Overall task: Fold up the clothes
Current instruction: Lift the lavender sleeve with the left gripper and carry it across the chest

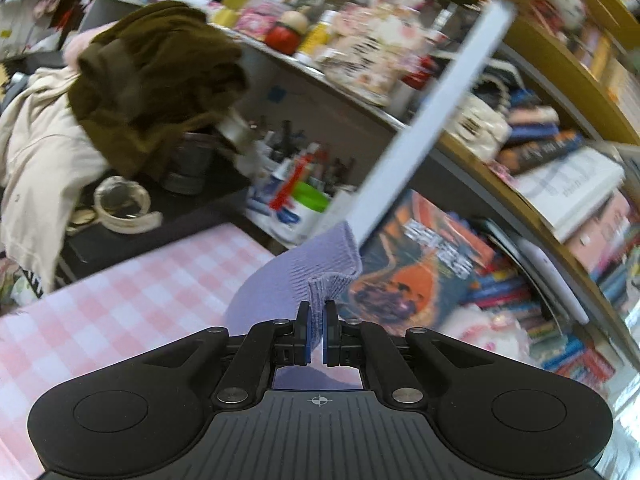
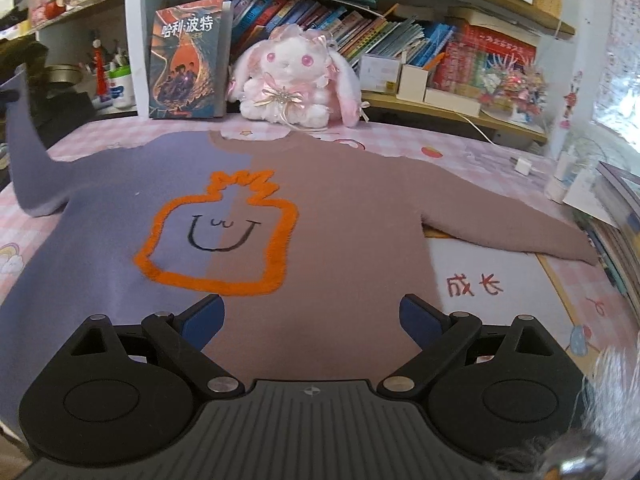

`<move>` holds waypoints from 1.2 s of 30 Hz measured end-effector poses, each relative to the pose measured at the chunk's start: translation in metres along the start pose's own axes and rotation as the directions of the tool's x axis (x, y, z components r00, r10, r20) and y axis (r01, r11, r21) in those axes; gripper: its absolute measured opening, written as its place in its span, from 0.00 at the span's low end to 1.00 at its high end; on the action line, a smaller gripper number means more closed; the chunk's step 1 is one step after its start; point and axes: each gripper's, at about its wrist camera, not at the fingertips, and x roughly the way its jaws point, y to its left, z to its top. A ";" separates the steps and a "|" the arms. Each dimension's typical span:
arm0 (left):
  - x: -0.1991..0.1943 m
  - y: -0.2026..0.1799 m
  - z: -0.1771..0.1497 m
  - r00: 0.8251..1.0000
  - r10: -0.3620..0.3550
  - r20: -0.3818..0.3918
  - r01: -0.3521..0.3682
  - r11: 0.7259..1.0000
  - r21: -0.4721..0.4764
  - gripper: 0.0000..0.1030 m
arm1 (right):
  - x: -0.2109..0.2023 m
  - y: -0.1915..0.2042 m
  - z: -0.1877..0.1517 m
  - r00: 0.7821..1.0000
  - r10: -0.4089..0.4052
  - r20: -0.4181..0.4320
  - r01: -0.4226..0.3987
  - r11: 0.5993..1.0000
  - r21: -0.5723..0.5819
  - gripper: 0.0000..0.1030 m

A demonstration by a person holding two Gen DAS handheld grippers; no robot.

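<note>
A two-tone sweater [image 2: 320,208], lavender on the left half and mauve on the right, lies face up on the pink checked cloth [image 2: 520,292]. An orange outline with a smiling face [image 2: 218,236] marks its chest. Its lavender sleeve [image 2: 24,152] is lifted up at the far left. In the left wrist view my left gripper [image 1: 318,322] is shut on the ribbed cuff of that lavender sleeve [image 1: 320,268], held above the cloth. My right gripper [image 2: 312,316] stands open over the sweater's lower middle, with nothing between its fingers. The mauve sleeve [image 2: 512,228] lies flat to the right.
A plush rabbit [image 2: 296,80] and an upright book [image 2: 188,56] stand behind the sweater against crowded bookshelves [image 2: 400,40]. A white charger [image 2: 522,166] and stacked books [image 2: 616,216] sit at the right edge. Piled clothes [image 1: 152,80] and a glass dish [image 1: 120,200] lie to the left.
</note>
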 end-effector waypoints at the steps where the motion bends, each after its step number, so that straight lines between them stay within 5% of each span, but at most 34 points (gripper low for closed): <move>1: 0.000 -0.010 -0.005 1.000 -0.003 -0.003 0.003 1.000 0.013 0.03 | 0.000 -0.007 -0.001 1.000 0.010 0.000 -0.010 1.000 -0.003 0.92; 17: 0.023 -0.145 -0.074 0.992 -0.084 -0.090 0.097 0.982 0.161 0.03 | 0.000 -0.089 -0.017 0.993 0.116 -0.013 -0.116 0.993 -0.003 0.92; 36: 0.047 -0.220 -0.146 0.961 -0.140 -0.240 0.203 0.944 0.260 0.03 | 0.012 -0.116 -0.014 0.989 0.147 -0.026 -0.147 0.989 0.012 0.92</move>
